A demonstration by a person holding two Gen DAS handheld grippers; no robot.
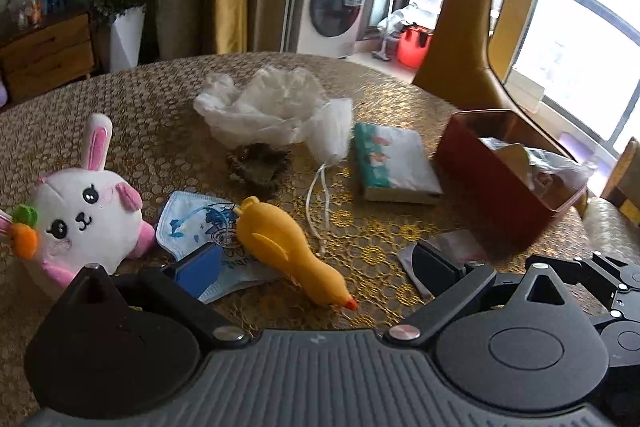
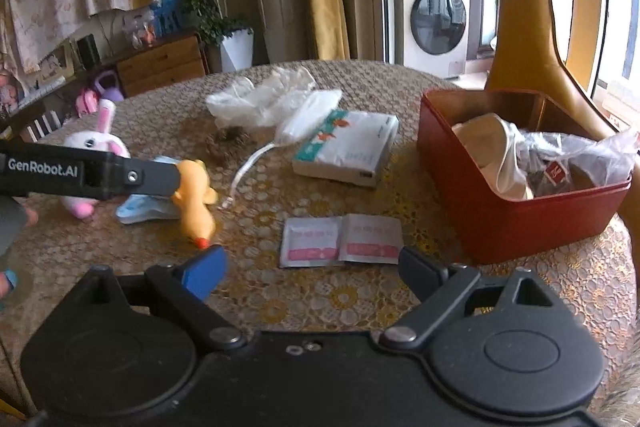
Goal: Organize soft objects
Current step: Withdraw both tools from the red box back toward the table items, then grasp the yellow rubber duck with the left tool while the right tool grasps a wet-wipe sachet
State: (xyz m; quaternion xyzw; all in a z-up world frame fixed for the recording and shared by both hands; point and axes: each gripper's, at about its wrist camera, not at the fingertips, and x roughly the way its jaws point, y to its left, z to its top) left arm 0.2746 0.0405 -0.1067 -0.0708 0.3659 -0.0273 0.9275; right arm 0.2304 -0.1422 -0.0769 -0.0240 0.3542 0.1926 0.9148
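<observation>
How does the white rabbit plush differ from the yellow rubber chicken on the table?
The rabbit plush is round, white and pink; the rubber chicken is long, slim and yellow. The rabbit's face looks toward the camera; the chicken lies flat, partly on a face mask. Both rest on the table, untouched.

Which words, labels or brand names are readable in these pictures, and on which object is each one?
"GenRobot.AI": white letters on the left claw's black arm.
Twin sachets: pink print, too blurred to read.
Tissue pack: small side print, unreadable.
Red tag in the red box: unreadable.
Face mask: drawings only, no legible text.
</observation>
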